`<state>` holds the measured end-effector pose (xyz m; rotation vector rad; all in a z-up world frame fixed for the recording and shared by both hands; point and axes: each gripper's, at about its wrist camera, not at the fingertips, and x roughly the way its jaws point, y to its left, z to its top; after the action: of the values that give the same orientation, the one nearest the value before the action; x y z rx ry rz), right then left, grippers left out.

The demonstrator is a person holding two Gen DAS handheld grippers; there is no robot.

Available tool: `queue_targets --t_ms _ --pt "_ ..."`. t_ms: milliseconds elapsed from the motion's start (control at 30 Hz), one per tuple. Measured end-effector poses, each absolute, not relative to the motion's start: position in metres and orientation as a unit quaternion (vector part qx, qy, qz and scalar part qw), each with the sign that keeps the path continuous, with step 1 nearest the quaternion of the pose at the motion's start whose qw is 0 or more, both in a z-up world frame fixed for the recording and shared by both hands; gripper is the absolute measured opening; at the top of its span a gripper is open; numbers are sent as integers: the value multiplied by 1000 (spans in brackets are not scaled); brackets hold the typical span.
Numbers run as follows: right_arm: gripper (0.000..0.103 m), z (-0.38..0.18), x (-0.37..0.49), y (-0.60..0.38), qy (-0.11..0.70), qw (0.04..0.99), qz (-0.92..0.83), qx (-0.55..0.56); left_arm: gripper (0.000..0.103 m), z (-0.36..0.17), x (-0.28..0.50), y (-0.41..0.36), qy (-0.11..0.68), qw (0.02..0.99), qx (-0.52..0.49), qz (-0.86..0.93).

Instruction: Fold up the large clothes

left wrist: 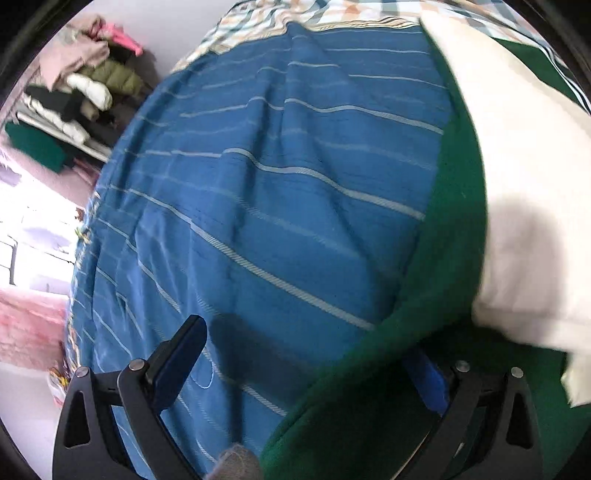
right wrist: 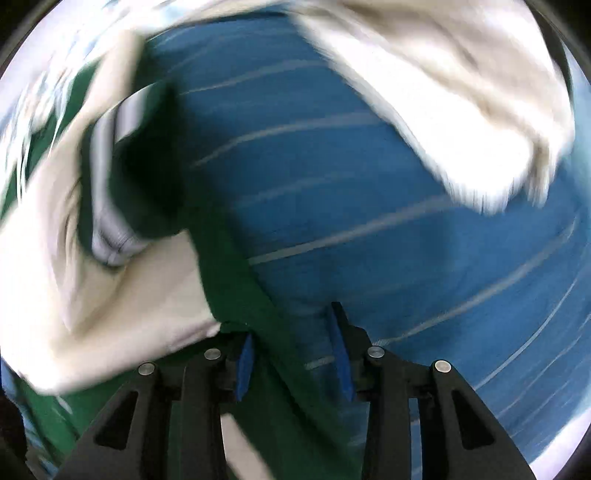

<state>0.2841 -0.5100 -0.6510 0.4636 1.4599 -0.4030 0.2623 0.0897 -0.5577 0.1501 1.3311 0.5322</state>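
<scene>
A green and white garment (left wrist: 458, 229) lies on a blue striped bedspread (left wrist: 258, 192). In the left wrist view my left gripper (left wrist: 306, 362) stands wide open; its left finger (left wrist: 177, 354) is over the bedspread and green cloth drapes over its right finger. In the right wrist view, which is blurred, my right gripper (right wrist: 293, 354) has its blue pads (right wrist: 245, 363) part closed around a green fold of the garment (right wrist: 273, 354). A white sleeve (right wrist: 461, 103) hangs at the upper right, and a grey-edged green collar (right wrist: 118, 177) shows at the left.
A shelf with a pile of clothes (left wrist: 81, 88) stands at the far left beyond the bed edge. A checked cover (left wrist: 280, 18) lies at the far end of the bed. A bright window area (left wrist: 33, 229) is at the left.
</scene>
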Motion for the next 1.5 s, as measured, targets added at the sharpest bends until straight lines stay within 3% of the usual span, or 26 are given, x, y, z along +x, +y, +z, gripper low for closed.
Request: queue_targets --t_ms 67,267,400,567,600,633,700,867,967,1067,1133,1200,1400,1500 --pt "50 -635 274 -503 665 688 -205 206 103 -548 256 90 611 751 66 240" --pt "51 -586 202 -425 687 671 -80 266 103 -497 175 82 612 758 78 214" --pt "51 -623 144 -339 731 580 60 355 103 -486 100 88 639 727 73 239" --pt "51 -679 113 -253 770 526 131 338 103 -491 32 123 661 681 47 311" --pt "38 -682 109 -246 770 532 129 328 103 -492 23 129 665 675 42 318" --pt "14 -682 105 -240 772 548 113 302 103 -494 14 134 666 671 38 324" --pt "7 -671 94 -241 758 564 101 312 103 -491 8 139 664 672 35 325" --pt "6 -636 79 -266 754 605 55 250 103 -480 11 129 653 698 17 294" --pt "9 -646 97 -263 789 571 57 220 103 -474 27 118 638 722 24 266" --pt "19 -641 133 -255 788 580 46 203 103 -471 77 111 617 746 12 251" --pt "39 -627 138 -260 774 602 38 192 103 -468 117 109 592 768 3 245" --pt "50 -617 146 -260 758 623 35 189 103 -468 166 102 564 790 18 240" --pt "51 -624 192 -253 730 654 8 196 103 -541 274 89 580 768 144 231" --pt "51 -625 213 -270 721 662 -11 204 103 -565 279 140 611 748 62 251"
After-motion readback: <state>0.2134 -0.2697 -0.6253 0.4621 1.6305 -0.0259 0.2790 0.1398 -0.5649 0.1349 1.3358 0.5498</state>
